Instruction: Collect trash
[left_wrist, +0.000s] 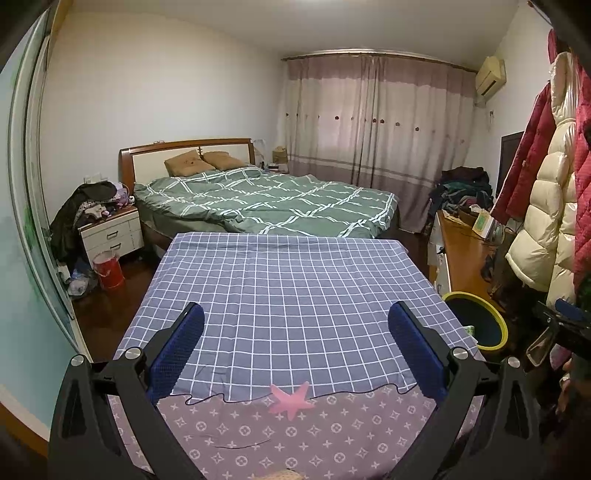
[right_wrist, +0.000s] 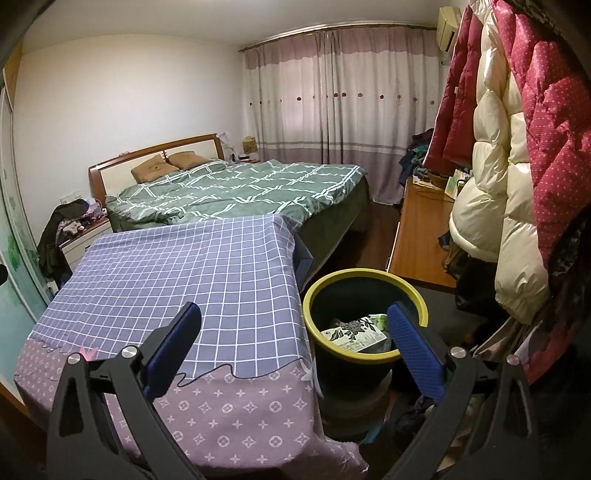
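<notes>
Both tongs spread wide, empty — left gripper over the checked tablecloth, right gripper beside the yellow-rimmed bin — wrappers inside.

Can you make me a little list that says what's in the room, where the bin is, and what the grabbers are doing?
place: bedroom
table: checked cloth, no trash seen on it
bin: yellow-rimmed bin, on the floor right of the table
in bin: printed packets
left hand-held gripper: open, holding nothing, over the table
right hand-held gripper: open, holding nothing, near the bin
</notes>
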